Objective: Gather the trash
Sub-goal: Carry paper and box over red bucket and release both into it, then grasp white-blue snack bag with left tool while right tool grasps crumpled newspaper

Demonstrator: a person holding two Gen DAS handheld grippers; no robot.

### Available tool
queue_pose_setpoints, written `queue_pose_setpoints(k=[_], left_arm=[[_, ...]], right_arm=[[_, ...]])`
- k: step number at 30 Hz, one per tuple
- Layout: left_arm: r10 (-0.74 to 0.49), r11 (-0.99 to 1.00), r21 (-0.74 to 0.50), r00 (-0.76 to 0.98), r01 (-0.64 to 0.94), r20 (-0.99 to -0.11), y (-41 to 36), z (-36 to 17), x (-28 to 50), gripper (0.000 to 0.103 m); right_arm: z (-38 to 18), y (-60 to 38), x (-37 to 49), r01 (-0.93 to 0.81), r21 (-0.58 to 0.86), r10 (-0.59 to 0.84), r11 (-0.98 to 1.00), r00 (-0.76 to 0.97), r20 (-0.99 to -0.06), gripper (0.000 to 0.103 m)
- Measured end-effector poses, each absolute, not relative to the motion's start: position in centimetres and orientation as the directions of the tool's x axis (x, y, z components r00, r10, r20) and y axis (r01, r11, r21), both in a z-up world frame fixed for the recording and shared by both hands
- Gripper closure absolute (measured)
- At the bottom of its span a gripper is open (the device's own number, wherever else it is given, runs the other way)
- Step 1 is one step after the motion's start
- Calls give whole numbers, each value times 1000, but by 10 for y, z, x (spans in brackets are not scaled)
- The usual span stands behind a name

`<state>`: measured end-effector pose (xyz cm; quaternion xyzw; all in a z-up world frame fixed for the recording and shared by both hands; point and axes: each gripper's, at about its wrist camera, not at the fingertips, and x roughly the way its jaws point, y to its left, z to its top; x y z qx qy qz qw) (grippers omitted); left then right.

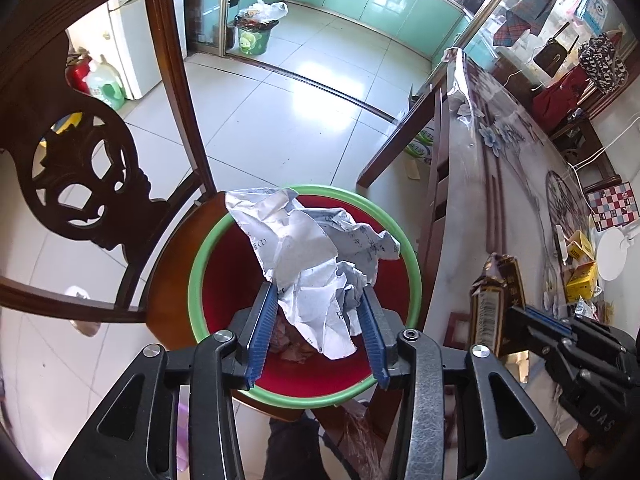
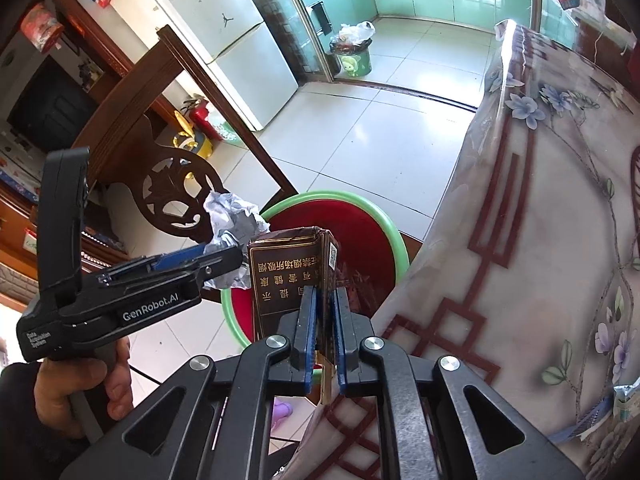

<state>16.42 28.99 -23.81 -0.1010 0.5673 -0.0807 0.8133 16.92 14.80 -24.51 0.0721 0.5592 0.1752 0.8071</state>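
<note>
Your left tongs (image 1: pixel 320 312) are clamped on a paper wad (image 1: pixel 316 256): white, heavily crumpled, grey print on it, held over the open bin (image 1: pixel 200 264). The bin has a green rim and red inside, and stands on a wooden chair (image 1: pixel 80 184) just beside the desk (image 1: pixel 500 184). Your right tongs (image 2: pixel 325 320) are closed on a carton (image 2: pixel 288 276), dark brown with gold characters and a torn top, held upright near the bin's rim on the desk side. Left view only: pale scraps at the bin's bottom under the wad, a barcode on the carton's side, yellow boxes (image 1: pixel 580 268) farther along the desk. Right view only: the carton's printed face, your left hand (image 2: pixel 80 380) around the gripper handle, the desk cover's flower pattern. Both views show a second, full bin (image 1: pixel 256 32) far off on the tiled floor.
</note>
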Motion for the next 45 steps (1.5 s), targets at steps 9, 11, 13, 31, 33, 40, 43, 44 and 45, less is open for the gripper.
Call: queue_pose_setpoints(k=[9, 11, 13, 31, 33, 40, 43, 44, 45], left_arm=[[-214, 971, -238, 377, -18, -901, 300, -232, 167, 22], [-213, 970, -241, 381, -27, -900, 301, -231, 167, 22], [-215, 969, -245, 386, -30, -897, 300, -227, 166, 22], [-380, 920, -296, 402, 257, -833, 161, -184, 135, 22], [-382, 916, -285, 400, 282, -833, 136, -181, 127, 22], [-407, 888, -273, 355, 371, -842, 49, -181, 94, 22], [-415, 878, -274, 339, 392, -844, 16, -182, 82, 22], [-416, 875, -272, 337, 400, -844, 7, -182, 79, 22], [-416, 872, -268, 332, 410, -846, -3, -183, 77, 22]], right_arm=[[-245, 149, 169, -214, 316, 374, 924, 342, -862, 46], [-242, 149, 166, -223, 312, 375, 923, 351, -858, 44], [-239, 146, 164, -220, 316, 378, 923, 354, -856, 44], [-173, -79, 36, 196, 175, 50, 965, 517, -855, 44], [-171, -112, 17, 247, 162, 13, 955, 515, -857, 44], [-184, -207, -34, 355, 169, -15, 919, 460, -888, 44], [-196, -235, -46, 346, 181, 15, 920, 433, -901, 44], [-202, -242, -48, 339, 191, 33, 921, 421, -906, 44], [-208, -247, -47, 327, 202, 55, 923, 406, -912, 44]])
